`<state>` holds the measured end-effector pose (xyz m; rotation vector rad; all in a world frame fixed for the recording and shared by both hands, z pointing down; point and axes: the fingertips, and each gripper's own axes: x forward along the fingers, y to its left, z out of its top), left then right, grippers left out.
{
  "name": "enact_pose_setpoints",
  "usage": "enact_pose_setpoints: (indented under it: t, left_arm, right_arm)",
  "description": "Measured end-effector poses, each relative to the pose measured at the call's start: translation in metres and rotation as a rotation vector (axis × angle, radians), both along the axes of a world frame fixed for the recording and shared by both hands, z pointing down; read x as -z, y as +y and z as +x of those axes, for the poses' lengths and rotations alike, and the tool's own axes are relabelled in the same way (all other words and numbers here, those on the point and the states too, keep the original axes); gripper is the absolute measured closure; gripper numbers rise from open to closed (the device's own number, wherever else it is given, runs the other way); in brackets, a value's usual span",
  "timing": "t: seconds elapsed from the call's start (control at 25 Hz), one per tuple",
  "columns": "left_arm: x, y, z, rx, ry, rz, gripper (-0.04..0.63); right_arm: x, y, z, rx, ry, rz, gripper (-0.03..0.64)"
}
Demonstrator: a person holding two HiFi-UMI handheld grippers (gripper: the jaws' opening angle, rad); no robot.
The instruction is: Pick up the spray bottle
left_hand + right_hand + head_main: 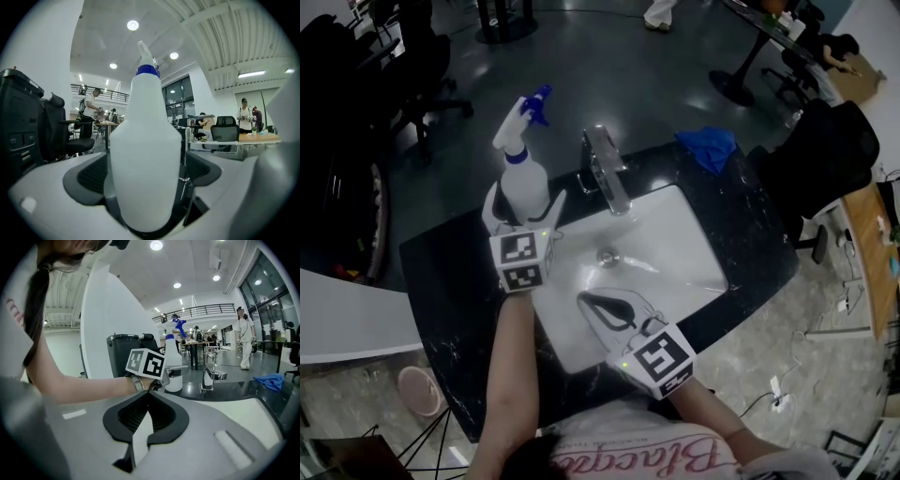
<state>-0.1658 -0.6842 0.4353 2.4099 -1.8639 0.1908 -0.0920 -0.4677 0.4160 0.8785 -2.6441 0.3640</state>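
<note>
A white spray bottle [525, 169] with a blue trigger head stands upright on the black counter, left of the tap. My left gripper [525, 202] straddles its lower body, open wide with one jaw on each side. In the left gripper view the bottle [145, 154] fills the gap, and the dark pads [89, 176] sit close beside it without visibly pressing. My right gripper [586, 300] hangs over the sink's near part, shut with nothing in it, its tips [147, 392] meeting. In the right gripper view the bottle [173, 366] shows behind my left gripper's marker cube [146, 363].
A white sink basin [675, 244] is set in the black counter [441, 281], with a chrome tap [605, 169] at its back. A blue cloth [708, 148] lies at the counter's far right corner. A pink bin [420, 389] stands on the floor at the left.
</note>
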Motion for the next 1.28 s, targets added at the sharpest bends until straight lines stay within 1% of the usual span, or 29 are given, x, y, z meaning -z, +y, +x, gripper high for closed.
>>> enact_pose_setpoints:
  t: [0.16,0.2,0.24,0.48,0.64,0.8,1.0,1.28]
  left_arm:
    - [0.003,-0.008,-0.001,0.007,-0.009,0.015,0.1]
    - [0.003,-0.009,-0.001,0.01,-0.011,0.021,0.167]
    - [0.003,-0.009,-0.002,0.01,-0.012,0.023,0.189]
    - [0.006,-0.006,0.002,-0.015,-0.023,0.022,0.192]
    - [0.021,-0.001,0.007,-0.025,-0.022,0.06,0.192]
    - [0.043,0.01,0.009,-0.025,-0.018,0.085,0.192]
    - [0.064,0.036,0.008,-0.021,-0.02,0.109,0.192]
    - [0.092,0.09,0.007,-0.018,-0.029,0.138,0.192]
  right_arm:
    - [0.0,-0.001,-0.001,-0.006,0.0,-0.004,0.615]
    - [-0.001,-0.001,-0.001,-0.008,0.002,-0.004,0.615]
    - [-0.001,-0.001,-0.001,-0.012,0.003,-0.005,0.615]
    - [-0.002,0.001,0.002,-0.034,-0.003,-0.01,0.615]
    - [0.004,0.001,0.003,-0.049,-0.031,-0.011,0.615]
    - [0.015,0.006,0.001,-0.044,-0.051,0.016,0.615]
    - [0.026,0.016,0.006,-0.043,-0.062,0.062,0.617]
    - [0.048,0.021,0.026,-0.064,-0.079,0.131,0.617]
